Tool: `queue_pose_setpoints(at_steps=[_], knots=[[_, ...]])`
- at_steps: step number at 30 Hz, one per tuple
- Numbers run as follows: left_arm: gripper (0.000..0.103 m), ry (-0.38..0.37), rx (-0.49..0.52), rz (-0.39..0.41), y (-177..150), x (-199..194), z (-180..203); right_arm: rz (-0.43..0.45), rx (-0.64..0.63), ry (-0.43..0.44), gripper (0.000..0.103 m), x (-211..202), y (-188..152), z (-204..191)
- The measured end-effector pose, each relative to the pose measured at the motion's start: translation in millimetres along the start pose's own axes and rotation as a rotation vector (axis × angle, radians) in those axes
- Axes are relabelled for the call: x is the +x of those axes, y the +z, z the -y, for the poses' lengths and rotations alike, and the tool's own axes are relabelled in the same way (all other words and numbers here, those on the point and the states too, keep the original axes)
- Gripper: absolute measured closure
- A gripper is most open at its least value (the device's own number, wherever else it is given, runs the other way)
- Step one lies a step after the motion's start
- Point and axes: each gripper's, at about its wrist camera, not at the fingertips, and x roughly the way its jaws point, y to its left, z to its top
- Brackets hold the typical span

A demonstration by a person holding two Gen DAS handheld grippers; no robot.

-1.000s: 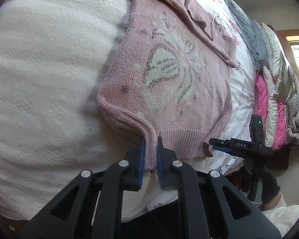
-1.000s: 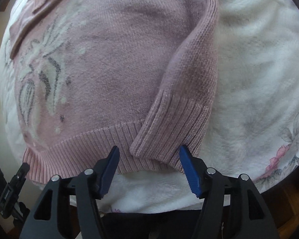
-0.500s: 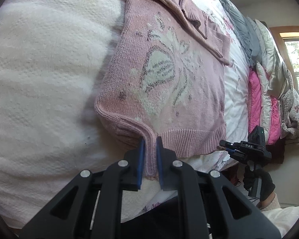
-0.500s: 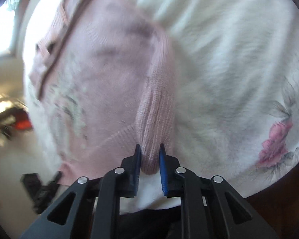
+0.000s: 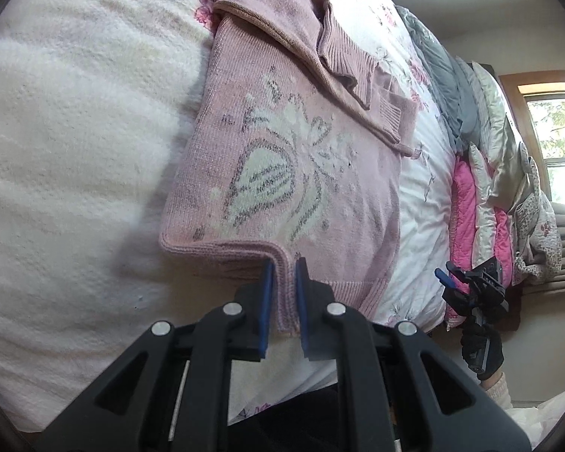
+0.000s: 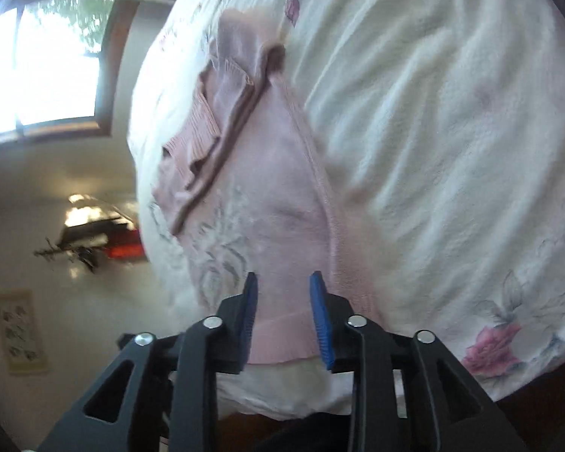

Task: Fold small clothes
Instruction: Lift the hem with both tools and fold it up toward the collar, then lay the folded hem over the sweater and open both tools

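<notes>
Filling most of both frames, a white fleecy bed cover (image 5: 75,143) carries the pink knitted sweater with a grey-white motif (image 5: 290,173) at centre. Lower centre, the left gripper (image 5: 282,293) pinches its folded ribbed corner; the right gripper (image 6: 282,320) gapes apart over the hem, holding nothing.

place: home bedroom | cues: floral bedspread (image 6: 471,113), piled quilts (image 5: 486,203), window (image 6: 45,64)

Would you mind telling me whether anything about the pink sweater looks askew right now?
Yes. The pink sweater lies mostly flat, but its near hem corner is pulled out into a ridge, pinched in the left gripper. The sleeves sit bunched across the top.
</notes>
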Motion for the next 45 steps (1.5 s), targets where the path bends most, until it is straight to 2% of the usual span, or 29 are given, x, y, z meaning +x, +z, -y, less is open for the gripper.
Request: queue_pose_setpoints(at_steps=[2,6,8,12,14,15,16,17,18,19,20,21,24,25,29,32,36,40,42,43,45], knots=[[0.092,0.014,0.009,-0.008,0.1,1.7,2.4,-0.059,-0.002,-0.088,0.041,22.4,-7.1,-2.2],[0.093,0.014,-0.006,-0.014,-3.7,3.4,3.5,-0.145,-0.002,-0.235,0.04,65.4,-27.1,-2.2],[0.093,0.014,-0.012,-0.019,-6.3,5.6,1.7,-0.177,0.005,-0.34,0.034,86.3,-39.1,-2.0],[0.093,0.018,-0.011,-0.036,-9.6,8.6,-0.9,-0.228,-0.048,-0.531,0.035,123.5,-57.2,-2.3],[0.093,0.021,-0.006,-0.042,-10.4,9.6,-2.1,-0.261,-0.043,-0.567,0.037,137.1,-63.7,4.0],[0.093,0.022,-0.004,-0.044,-11.1,9.8,-3.0,-0.27,-0.037,-0.582,0.039,140.9,-66.7,9.2],[0.093,0.021,-0.005,-0.046,-11.1,9.7,-4.6,-0.271,-0.03,-0.588,0.052,141.5,-69.5,15.0],[0.093,0.018,-0.007,-0.048,-11.2,9.8,-6.3,-0.268,-0.021,-0.576,0.063,139.3,-71.9,20.7],[0.093,0.018,-0.008,-0.049,-11.4,9.9,-8.0,-0.263,-0.012,-0.538,0.067,135.2,-73.4,24.9],[0.093,0.018,-0.008,-0.05,-11.4,9.9,-9.7,-0.26,-0.002,-0.498,0.078,129.9,-73.9,28.2],[0.093,0.015,-0.011,-0.05,-11.3,9.8,-11.6,-0.252,0.008,-0.453,0.082,123.4,-73.8,30.5],[0.093,0.01,-0.017,-0.05,-11.0,9.4,-13.7,-0.241,0.03,-0.374,0.083,115.2,-72.8,32.8],[0.094,0.0,-0.018,-0.034,-7.6,5.5,-13.4,-0.182,0.122,-0.032,0.084,87.2,-66.7,34.5],[0.094,-0.007,-0.015,-0.026,-5.2,3.5,-12.0,-0.154,0.123,0.042,0.084,76.6,-63.3,30.9],[0.093,-0.05,-0.018,0.015,11.0,-4.5,-6.8,-0.062,0.125,0.242,0.084,41.0,-36.2,7.6],[0.093,-0.074,-0.036,0.059,30.1,-9.0,-4.4,-0.002,0.166,0.35,0.084,29.8,-8.3,-0.8],[0.097,-0.072,-0.072,0.142,63.8,-14.5,-6.3,0.043,0.178,0.384,0.084,30.4,35.4,-15.8],[0.097,-0.014,-0.103,0.171,98.8,-10.3,-14.5,0.039,0.221,0.346,0.083,46.2,67.5,-14.5],[0.096,0.037,-0.083,0.161,113.4,-7.3,-15.2,0.039,0.252,0.329,0.075,50.1,81.6,-11.5],[0.092,0.06,-0.065,0.147,118.4,-5.2,-14.1,0.046,0.266,0.329,0.068,52.2,87.2,-9.9],[0.088,0.075,-0.017,0.113,121.3,-1.2,-5.4,0.067,0.276,0.307,0.06,55.2,94.9,-4.5]])
